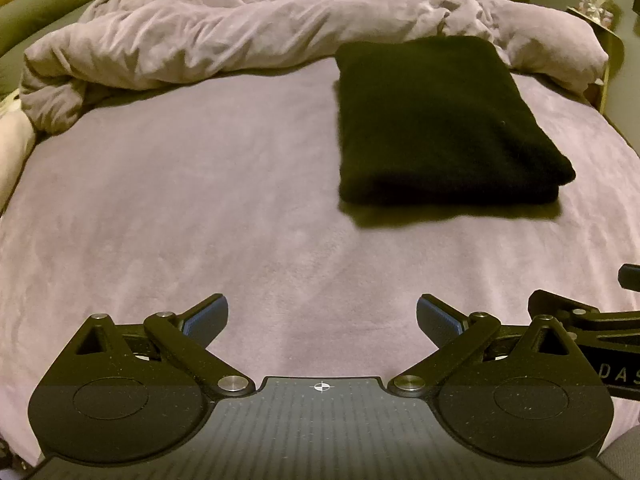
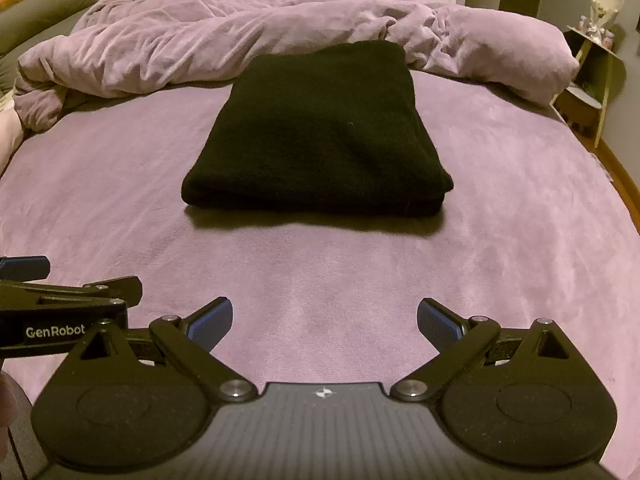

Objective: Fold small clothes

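Note:
A black garment (image 1: pixel 440 120) lies folded into a neat rectangle on the purple bed sheet (image 1: pixel 200 200); in the right wrist view the same black garment (image 2: pixel 320 132) sits straight ahead. My left gripper (image 1: pixel 322 318) is open, held back from the garment and to its left, with nothing between its blue pads. My right gripper (image 2: pixel 324 320) is also open and empty, well short of the garment's near edge. Each gripper shows at the edge of the other's view, side by side.
A rumpled purple duvet (image 1: pixel 240 36) is bunched along the far side of the bed. A green cushion (image 1: pixel 36 16) sits at the far left. At the right stands a small side table (image 2: pixel 592 80) with ornaments, beside a wooden floor (image 2: pixel 624 184).

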